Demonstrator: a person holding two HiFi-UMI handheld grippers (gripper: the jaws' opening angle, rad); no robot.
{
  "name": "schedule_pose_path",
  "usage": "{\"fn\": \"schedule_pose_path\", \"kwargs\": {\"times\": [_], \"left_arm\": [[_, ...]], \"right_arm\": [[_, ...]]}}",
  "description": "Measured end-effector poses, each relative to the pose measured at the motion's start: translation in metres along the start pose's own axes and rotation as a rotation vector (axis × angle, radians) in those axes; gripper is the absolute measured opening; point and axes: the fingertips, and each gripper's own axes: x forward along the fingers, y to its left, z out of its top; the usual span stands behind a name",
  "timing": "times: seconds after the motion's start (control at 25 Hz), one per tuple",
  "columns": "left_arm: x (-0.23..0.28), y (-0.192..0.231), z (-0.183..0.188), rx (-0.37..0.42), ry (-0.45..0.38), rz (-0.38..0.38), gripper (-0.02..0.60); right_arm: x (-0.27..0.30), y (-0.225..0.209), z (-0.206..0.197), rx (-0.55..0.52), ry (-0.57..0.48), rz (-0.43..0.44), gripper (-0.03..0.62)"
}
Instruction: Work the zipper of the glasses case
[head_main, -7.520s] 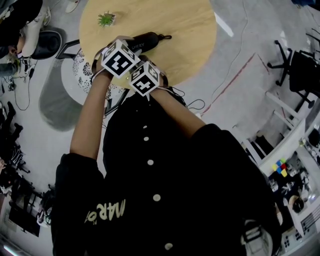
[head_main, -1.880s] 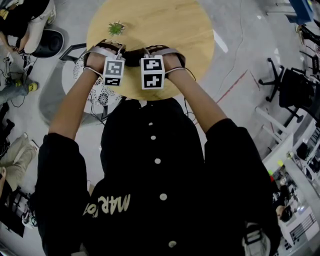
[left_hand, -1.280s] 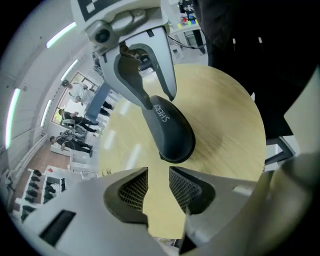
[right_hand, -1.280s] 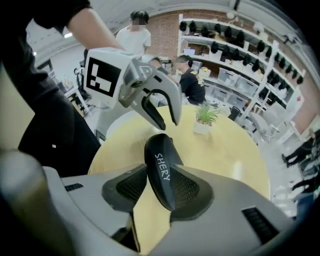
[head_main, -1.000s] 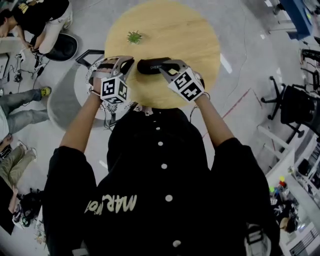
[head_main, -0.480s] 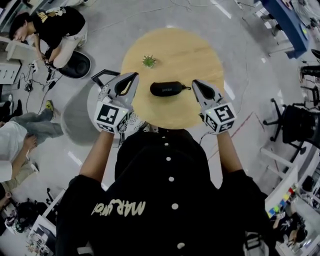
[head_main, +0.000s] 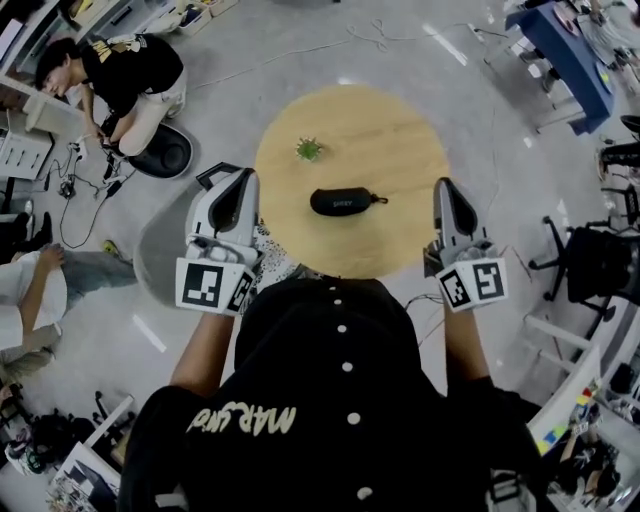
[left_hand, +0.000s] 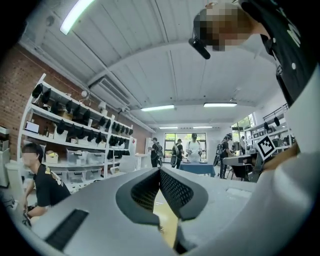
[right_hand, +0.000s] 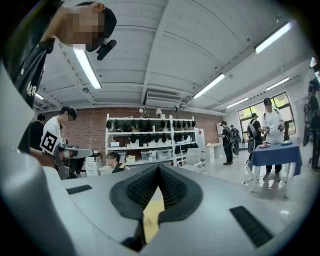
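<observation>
Both my grippers have come up and away from the black glasses case (head_main: 343, 201). A second ago it sat right between them, and now it lies alone near the middle of the round wooden table (head_main: 385, 120), apparently zipped shut, its pull tab toward my right. My left gripper (head_main: 243, 180) and right gripper (head_main: 446, 188) hang well apart on either side, each with its jaws pressed together on nothing, so I judge the zipper work finished, or at least paused.
</observation>
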Motion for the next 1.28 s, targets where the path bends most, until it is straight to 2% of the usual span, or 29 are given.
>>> {"fn": "schedule_pose_path", "kwargs": {"times": [0.16, 0.36, 0.56, 0.88, 1.08, 1.28], "left_arm": [[-0.014, 0.006, 0.028, 0.036, -0.04, 0.048, 0.003], [-0.033, 0.019, 0.057, 0.085, -0.101, 0.131, 0.003], [-0.044, 0.031, 0.064, 0.112, -0.098, 0.21, 0.003], [-0.045, 0.024, 0.06, 0.137, -0.067, 0.194, 0.003], [-0.041, 0.017, 0.057, 0.12, -0.067, 0.185, 0.003], [-0.038, 0.007, 0.057, 0.138, -0.062, 0.159, 0.003]], "right_arm": [[-0.013, -0.002, 0.03, -0.041, -0.074, -0.052, 0.002], [-0.031, -0.015, 0.056, -0.021, -0.157, -0.128, 0.002], [-0.046, -0.021, 0.069, -0.05, -0.185, -0.173, 0.002], [-0.061, -0.021, 0.076, -0.08, -0.196, -0.205, 0.002], [-0.063, -0.013, 0.079, -0.11, -0.205, -0.185, 0.0], [-0.062, -0.006, 0.074, -0.123, -0.195, -0.181, 0.002]]}}
